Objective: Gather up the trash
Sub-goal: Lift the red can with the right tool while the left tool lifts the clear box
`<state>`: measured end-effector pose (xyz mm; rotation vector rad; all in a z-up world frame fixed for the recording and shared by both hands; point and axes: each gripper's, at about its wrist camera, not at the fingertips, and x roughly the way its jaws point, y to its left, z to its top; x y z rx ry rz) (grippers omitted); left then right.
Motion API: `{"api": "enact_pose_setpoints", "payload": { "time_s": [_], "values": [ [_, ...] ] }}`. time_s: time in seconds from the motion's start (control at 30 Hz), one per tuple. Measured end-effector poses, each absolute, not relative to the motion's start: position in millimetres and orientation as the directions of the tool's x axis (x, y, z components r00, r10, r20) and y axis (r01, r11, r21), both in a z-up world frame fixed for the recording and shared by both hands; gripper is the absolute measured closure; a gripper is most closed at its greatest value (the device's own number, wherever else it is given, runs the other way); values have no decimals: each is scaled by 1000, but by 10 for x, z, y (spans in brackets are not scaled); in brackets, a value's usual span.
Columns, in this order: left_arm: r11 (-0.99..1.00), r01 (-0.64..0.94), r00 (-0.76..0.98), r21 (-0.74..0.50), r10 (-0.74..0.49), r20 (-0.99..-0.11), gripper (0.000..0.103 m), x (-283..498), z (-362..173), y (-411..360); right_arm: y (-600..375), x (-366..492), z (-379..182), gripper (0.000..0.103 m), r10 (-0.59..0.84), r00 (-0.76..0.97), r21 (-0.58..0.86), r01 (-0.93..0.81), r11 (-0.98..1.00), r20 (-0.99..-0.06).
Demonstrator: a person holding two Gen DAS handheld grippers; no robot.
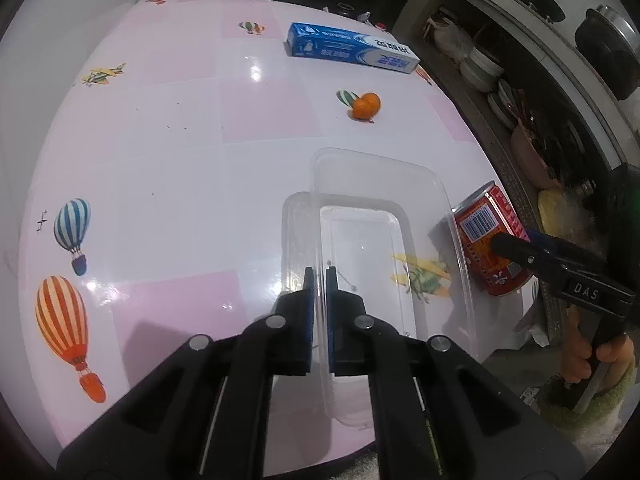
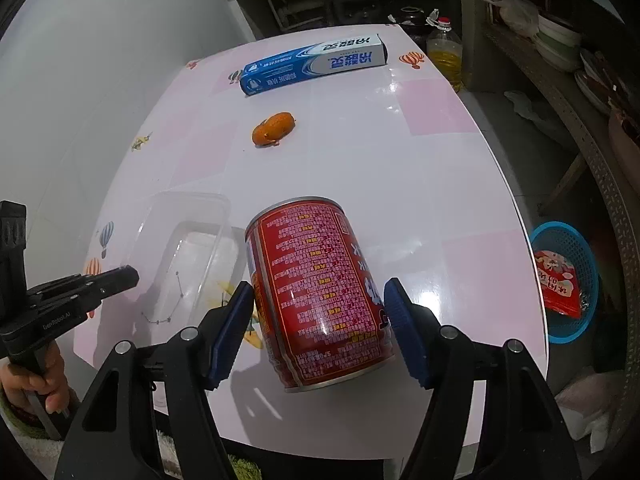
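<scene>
My left gripper (image 1: 319,280) is shut on the near side wall of a clear plastic container (image 1: 380,208), which lies on the pink and white table (image 1: 160,140). The thin wall runs straight between the two blue pads. A red drink can (image 2: 320,292) sits tilted between the pads of my right gripper (image 2: 320,320), which is shut on it, one pad on each side. In the left wrist view the can (image 1: 486,240) is just right of the container, with one right finger (image 1: 516,248) across it. The container (image 2: 188,216) lies left of the can.
A blue toothpaste box (image 2: 312,64) lies at the table's far side, with an orange piece of fruit or peel (image 2: 274,128) nearer. On the floor to the right stands a blue basket (image 2: 568,280) holding a red wrapper. Shelves of dishes (image 1: 480,68) line the right.
</scene>
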<state>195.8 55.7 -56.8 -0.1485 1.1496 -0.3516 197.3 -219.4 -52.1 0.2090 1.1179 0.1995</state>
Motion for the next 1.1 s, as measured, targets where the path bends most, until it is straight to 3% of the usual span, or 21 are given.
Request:
{"api": "enact_pose_setpoints", "payload": {
  "time_s": [0.2, 0.4, 0.67, 1.1],
  "values": [
    [946, 225, 356, -232, -302, -885, 87, 2005, -613, 427, -2188, 1992, -519, 37, 263, 427, 262, -62, 963, -865],
    [946, 238, 338, -221, -294, -894, 87, 2045, -696, 340, -2209, 1995, -543, 36, 283, 426, 287, -57, 956, -859],
    [950, 237, 358, -204, -280, -891, 98, 2012, -704, 325, -2200, 1994, -539, 36, 284, 424, 283, -68, 957, -860],
    [957, 234, 417, -170, -257, -872, 100, 1956, -605, 356, -2115, 1991, -556, 33, 264, 418, 250, -89, 964, -869]
  ]
}}
